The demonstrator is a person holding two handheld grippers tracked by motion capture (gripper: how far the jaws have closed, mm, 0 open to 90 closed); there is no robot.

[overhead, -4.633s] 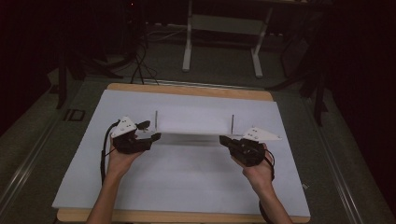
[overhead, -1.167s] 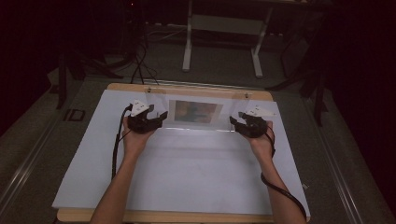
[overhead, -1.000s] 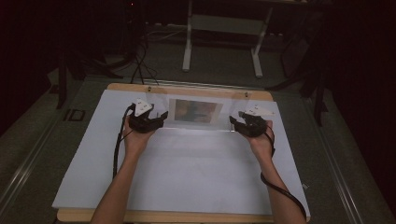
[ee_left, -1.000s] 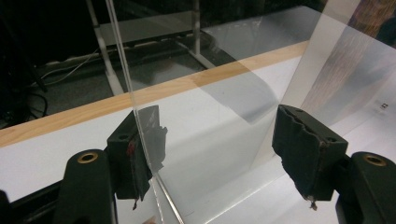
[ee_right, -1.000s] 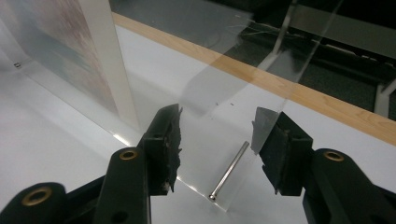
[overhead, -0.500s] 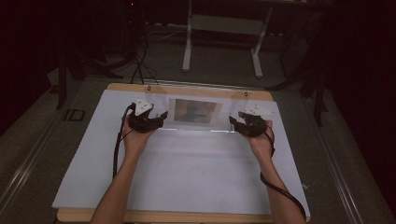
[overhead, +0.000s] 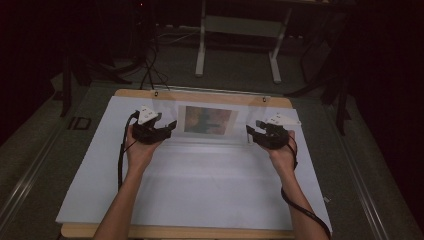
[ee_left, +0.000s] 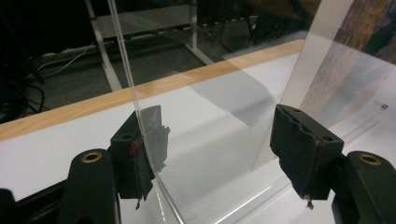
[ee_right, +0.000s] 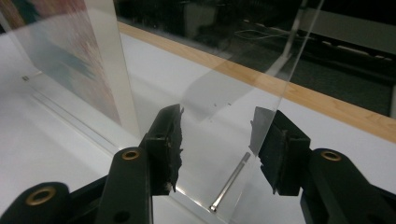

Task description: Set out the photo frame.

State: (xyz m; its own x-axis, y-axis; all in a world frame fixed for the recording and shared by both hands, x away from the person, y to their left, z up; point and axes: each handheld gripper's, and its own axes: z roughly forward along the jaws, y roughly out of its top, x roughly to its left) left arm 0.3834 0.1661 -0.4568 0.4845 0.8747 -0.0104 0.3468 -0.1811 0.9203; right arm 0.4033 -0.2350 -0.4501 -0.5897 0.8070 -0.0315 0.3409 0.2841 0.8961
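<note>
Clear acrylic frame [overhead: 210,122] upright on the white table [overhead: 200,190]
Left gripper [overhead: 167,126] and right gripper [overhead: 251,131] flank the frame's ends — jaws spread, not pinching.

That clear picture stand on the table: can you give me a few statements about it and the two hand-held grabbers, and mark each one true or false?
1. The clear stand holds a printed picture. True.
2. The left gripper is clamped shut on the stand. False: its jaws stand apart, with a clear panel edge beside one jaw.
3. The stand is upright on the white table cover. True.
4. The right gripper lies idle at the near table edge. False: it is up at the stand's end, jaws open around the clear panel.
5. The picture is plain white. False: it shows mixed colours.
</note>
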